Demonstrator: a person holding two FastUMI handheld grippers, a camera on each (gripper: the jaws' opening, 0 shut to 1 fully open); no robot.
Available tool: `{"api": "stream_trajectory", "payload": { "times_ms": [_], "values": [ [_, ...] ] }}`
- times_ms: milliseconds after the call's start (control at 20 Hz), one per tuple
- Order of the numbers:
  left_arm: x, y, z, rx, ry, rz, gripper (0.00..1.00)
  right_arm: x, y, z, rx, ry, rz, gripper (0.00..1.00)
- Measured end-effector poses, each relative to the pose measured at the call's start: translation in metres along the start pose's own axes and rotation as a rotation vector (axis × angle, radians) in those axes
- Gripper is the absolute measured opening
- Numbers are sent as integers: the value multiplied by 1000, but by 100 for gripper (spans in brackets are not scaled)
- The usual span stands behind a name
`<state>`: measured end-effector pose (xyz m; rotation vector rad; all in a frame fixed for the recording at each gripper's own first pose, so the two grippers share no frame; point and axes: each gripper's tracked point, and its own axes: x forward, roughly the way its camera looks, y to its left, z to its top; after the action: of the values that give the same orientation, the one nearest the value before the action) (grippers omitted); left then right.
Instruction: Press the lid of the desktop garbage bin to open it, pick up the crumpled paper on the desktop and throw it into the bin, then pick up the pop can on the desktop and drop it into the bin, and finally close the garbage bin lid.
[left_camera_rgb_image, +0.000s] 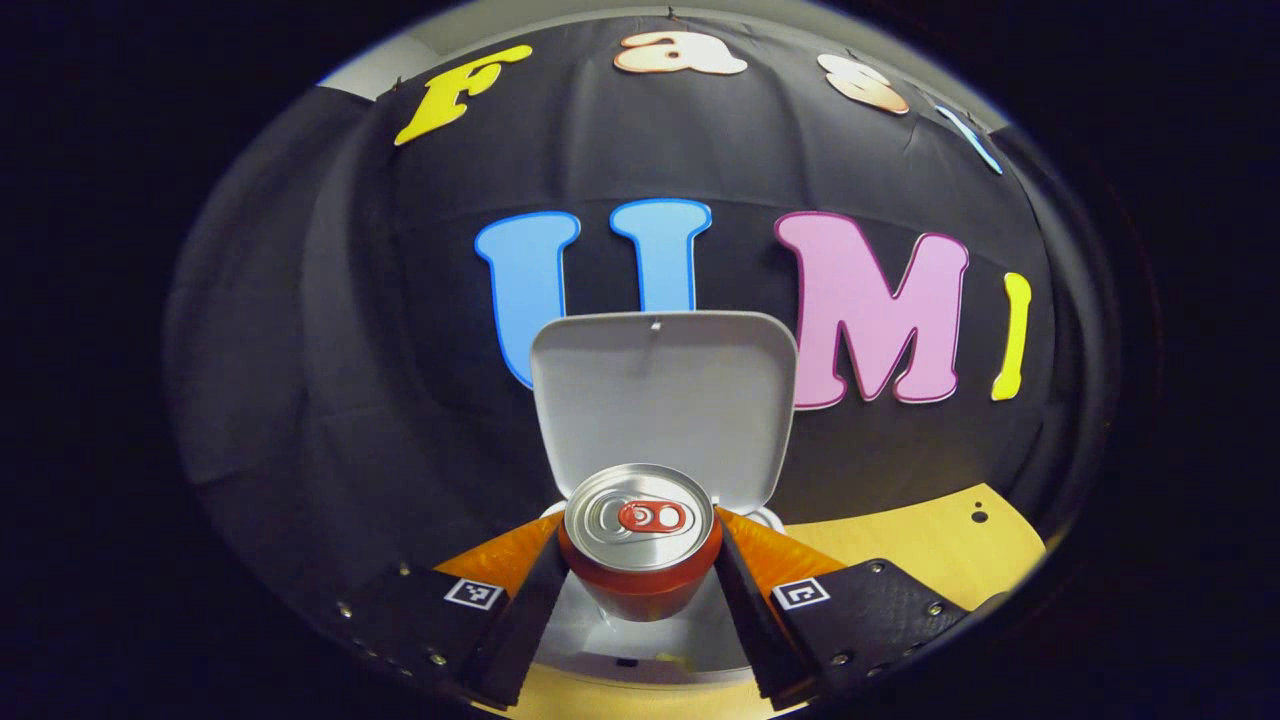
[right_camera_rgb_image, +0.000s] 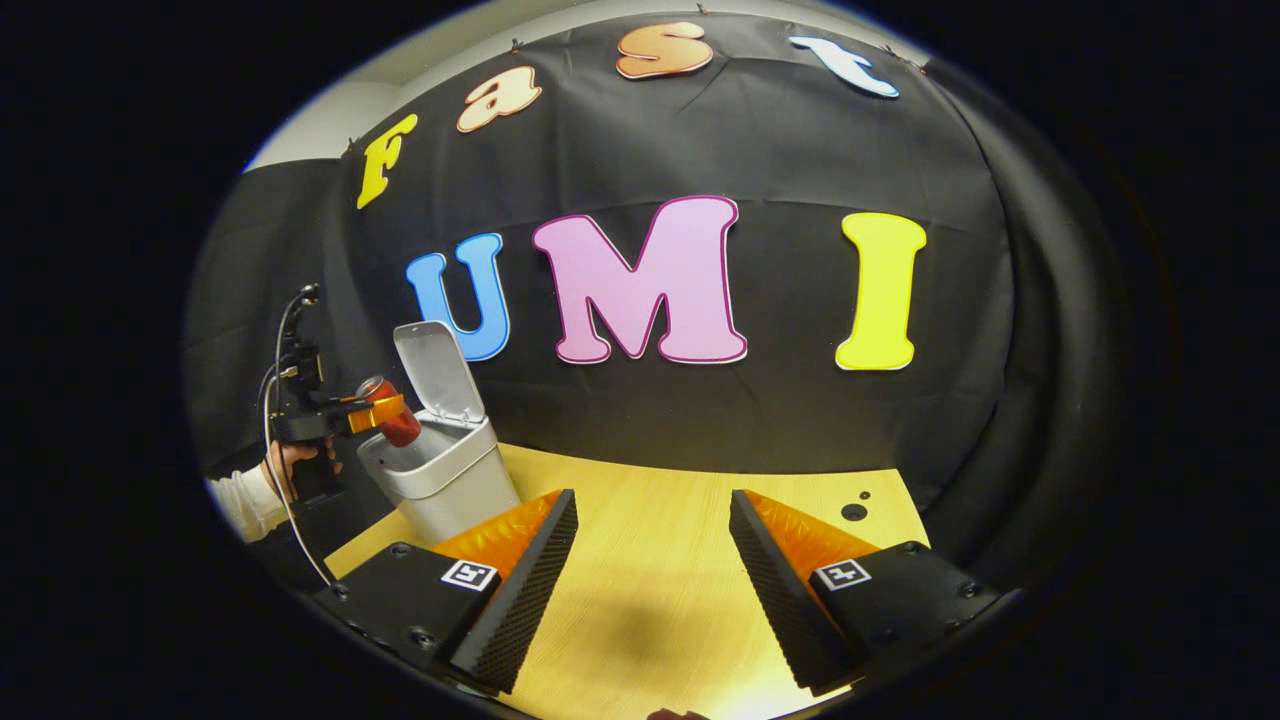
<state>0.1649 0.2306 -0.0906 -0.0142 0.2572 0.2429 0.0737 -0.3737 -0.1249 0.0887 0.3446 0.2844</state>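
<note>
The left gripper (left_camera_rgb_image: 640, 575) has its two fingers clamped on the sides of the red pop can (left_camera_rgb_image: 640, 540), holding it directly above the open mouth of the white bin (left_camera_rgb_image: 640, 640). The bin's lid (left_camera_rgb_image: 665, 400) stands upright behind the can. In the right gripper view the bin (right_camera_rgb_image: 445, 480) sits near the worktop's (right_camera_rgb_image: 650, 580) left edge. The right gripper (right_camera_rgb_image: 650, 580) hangs over the bare wooden worktop, its jaws wide apart and holding nothing.
</note>
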Motion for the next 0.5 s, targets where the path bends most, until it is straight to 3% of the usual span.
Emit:
{"api": "stream_trajectory", "payload": {
  "times_ms": [250, 500],
  "values": [
    [0, 4, -15, -50, 19, 14, 85, 1, 0, -5, 22, 13, -5, 99],
    [-1, 1, -1, -12, -19, 9, 85, -1, -1, -4, 27, 10, -7, 99]
  ]
}}
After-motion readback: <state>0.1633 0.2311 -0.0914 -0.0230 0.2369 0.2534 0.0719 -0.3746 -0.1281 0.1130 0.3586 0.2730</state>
